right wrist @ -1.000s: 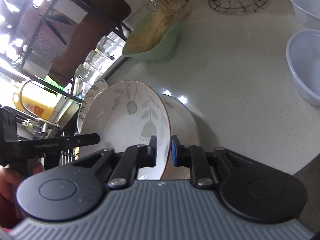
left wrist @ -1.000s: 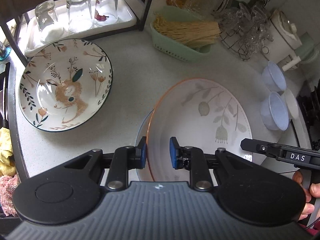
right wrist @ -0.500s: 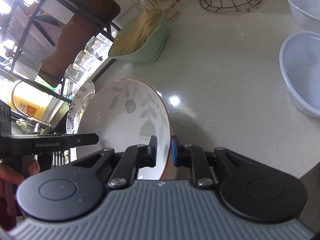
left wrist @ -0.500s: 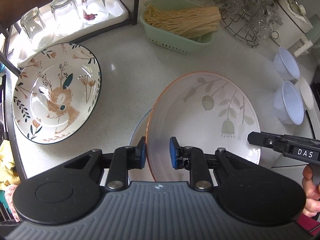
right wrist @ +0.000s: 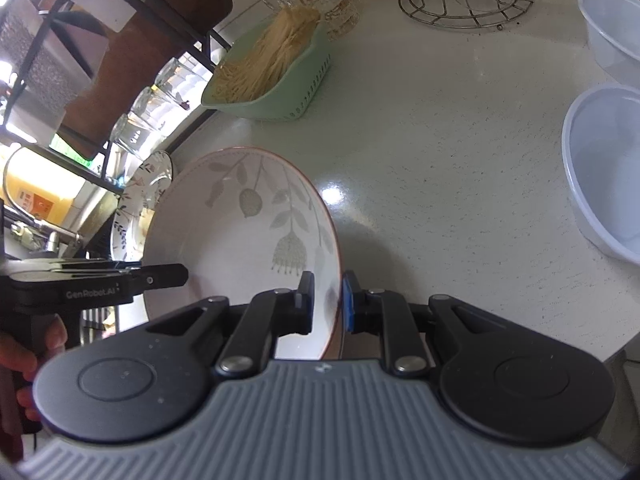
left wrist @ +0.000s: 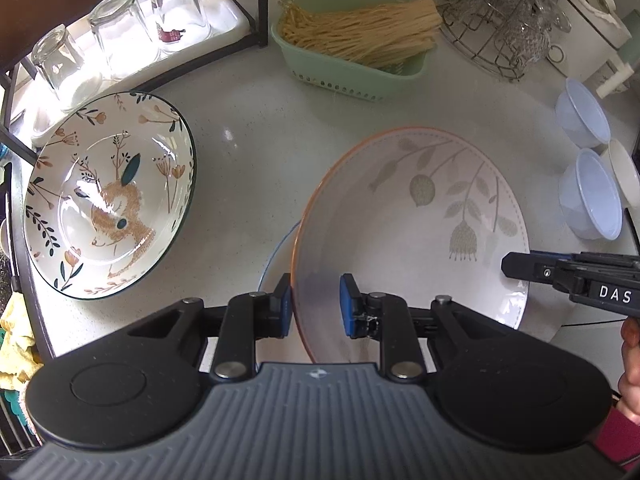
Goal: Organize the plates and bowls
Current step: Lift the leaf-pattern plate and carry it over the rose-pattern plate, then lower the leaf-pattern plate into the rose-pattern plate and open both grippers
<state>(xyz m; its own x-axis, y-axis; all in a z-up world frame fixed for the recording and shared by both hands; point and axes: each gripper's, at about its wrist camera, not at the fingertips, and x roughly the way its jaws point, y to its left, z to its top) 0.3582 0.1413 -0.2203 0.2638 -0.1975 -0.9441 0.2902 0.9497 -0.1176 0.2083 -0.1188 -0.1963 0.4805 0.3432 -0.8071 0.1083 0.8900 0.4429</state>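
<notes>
A white bowl with grey leaf print and an orange rim point(left wrist: 420, 232) is held above the counter by both grippers. My left gripper point(left wrist: 314, 304) is shut on its near left rim. My right gripper point(right wrist: 326, 302) is shut on its right rim; the bowl also shows in the right wrist view point(right wrist: 244, 240). A blue-rimmed dish point(left wrist: 276, 252) lies on the counter under the bowl, mostly hidden. A bowl with a rabbit and flower pattern point(left wrist: 108, 208) sits on the counter to the left, also in the right wrist view point(right wrist: 136, 204).
A green basket of noodles point(left wrist: 352, 52) stands at the back. Upturned glasses point(left wrist: 116, 36) sit on a white tray under a dark rack. Clear plastic bowls point(left wrist: 592, 196) stand at the right, also in the right wrist view point(right wrist: 604, 176). A wire glass rack point(left wrist: 500, 28) is at back right.
Both grippers have lifted the leaf-print bowl higher off the dish below it. The counter and the objects on it look farther away.
</notes>
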